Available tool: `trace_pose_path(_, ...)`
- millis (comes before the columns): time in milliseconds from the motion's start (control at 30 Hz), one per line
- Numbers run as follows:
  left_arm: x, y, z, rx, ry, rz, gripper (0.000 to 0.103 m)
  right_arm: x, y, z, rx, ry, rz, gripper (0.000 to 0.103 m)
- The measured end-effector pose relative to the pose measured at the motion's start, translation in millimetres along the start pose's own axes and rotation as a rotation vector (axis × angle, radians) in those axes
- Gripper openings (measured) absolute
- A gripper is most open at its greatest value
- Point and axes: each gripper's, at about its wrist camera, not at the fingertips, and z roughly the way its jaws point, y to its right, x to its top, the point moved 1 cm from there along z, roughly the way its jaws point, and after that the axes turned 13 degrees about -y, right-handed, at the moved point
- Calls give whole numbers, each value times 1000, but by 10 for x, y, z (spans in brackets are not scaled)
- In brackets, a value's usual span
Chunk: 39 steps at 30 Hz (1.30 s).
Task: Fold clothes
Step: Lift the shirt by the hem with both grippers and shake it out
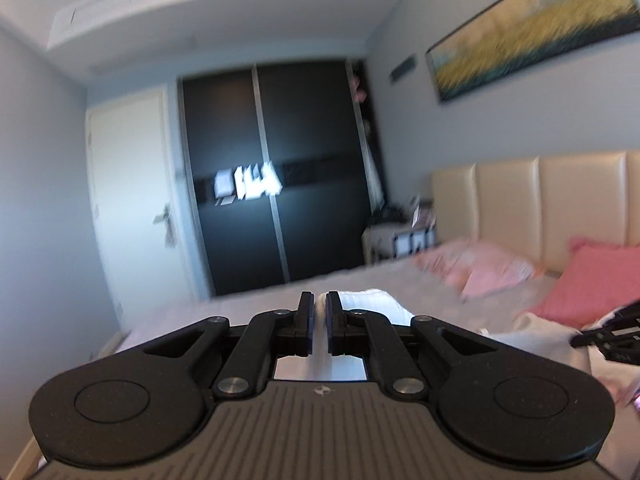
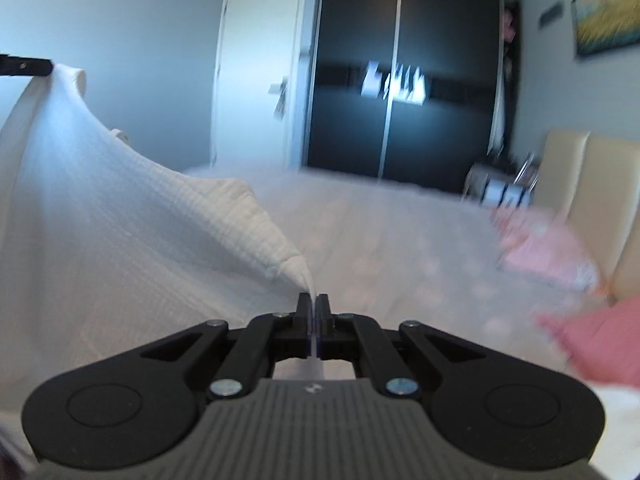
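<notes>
I hold one white garment [image 2: 120,216] by two points so that it hangs spread between my grippers, clear of the bed [image 2: 400,240], ready to be laid flat for folding.

Right gripper [image 2: 314,300]: jaws closed on a pinched corner of the cloth at lower centre of the right view. From there the fabric rises in a taut ridge toward the upper left of the frame, where the left gripper [image 2: 28,66] clamps a second point.

Left gripper, own view [image 1: 317,300]: jaws closed on a thin fold of the white cloth at lower centre; the right gripper shows at the right edge.

Pose: both grippers point nearly level across the bed toward the dark wardrobe [image 1: 272,168], tipped slightly down. The pink pillows [image 1: 600,284] lie by the headboard, well apart from the garment.
</notes>
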Motion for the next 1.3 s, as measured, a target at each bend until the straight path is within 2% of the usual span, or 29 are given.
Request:
trace_pose_path(133,442,305,-474,-56,128,46,4,487,414,-785,-182,164,-50,2)
trace_pose_path(300,611,515,-842,-40,307,37,4,942,680,-1721,-375,354,-92,2)
trace_pose_path(367,655,465,-1087,-8,407,0,4,1039,644,-1974,-391,403,-111,2)
trace_pose_path(433,704,337,-1337,13,486,-59,4,1075,540,-2116,-355,425,-140,2)
trace_pose_path(500,723,244,-1528,29,529,-103,4,1076,385,-2194,-315,438,-182,2)
trace_pose_path(567,726,258,-1641,33,530,-116,4,1045,212,-2248,-300,461,-213,2)
trace_pose_path(667,714,354,-1742,12,487,-98,4,1062,127,-2371,-310,514,-175,2)
trace_pose_path(867,542,463,-1844,18,457,-62,4,989,216,-2732,-397,620,-111,2)
trace_pose_path(1067,433,423,-1921,21,440,-61,4,818,168,-2889,-399,607,-144,2)
trace_pose_path(1167,359,445,-2036,8,449,-50,4,753,148,-3029,-407,629,-131,2)
trace_pose_path(1300,315,451,-2213,-14,484,-53,4,665,111,-3229,-428,703,-116,2)
